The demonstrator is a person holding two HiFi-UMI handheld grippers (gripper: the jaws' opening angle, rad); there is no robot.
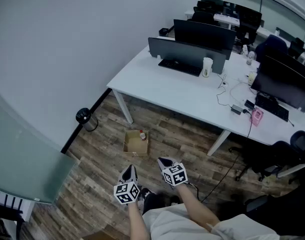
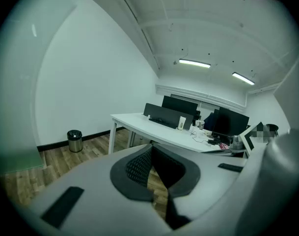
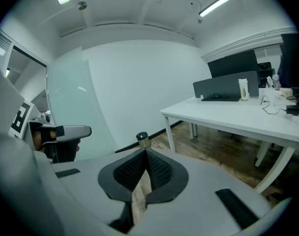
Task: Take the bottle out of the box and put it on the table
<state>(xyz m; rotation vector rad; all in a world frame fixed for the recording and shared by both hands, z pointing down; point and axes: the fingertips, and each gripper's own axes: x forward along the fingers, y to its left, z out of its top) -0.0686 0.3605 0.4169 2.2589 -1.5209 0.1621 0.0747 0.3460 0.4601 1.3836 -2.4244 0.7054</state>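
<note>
We look down on a brown wood-plank floor (image 1: 167, 129) with a long white bench (image 1: 157, 84) running across the upper right of the head view. The bench carries a row of dark flat monitors (image 1: 192, 51), a black keyboard (image 1: 180, 66) and a pale upright cup (image 1: 207, 67). A small open brown cardboard box (image 1: 127, 145) sits on the floor, near the bench's front leg and apart from it. A round black waste bin (image 1: 83, 116) stands by the wall, left of the box. The left hand-held gripper (image 1: 129, 172) and the right hand-held gripper (image 1: 165, 162) hang side by side in the air on our side of the box, touching nothing. Each gripper view shows the tips pressed together with nothing between them, so both are narrow and empty. The small pale bottle with a red cap (image 1: 142, 134) lies inside the box, at its far right corner.
</note>
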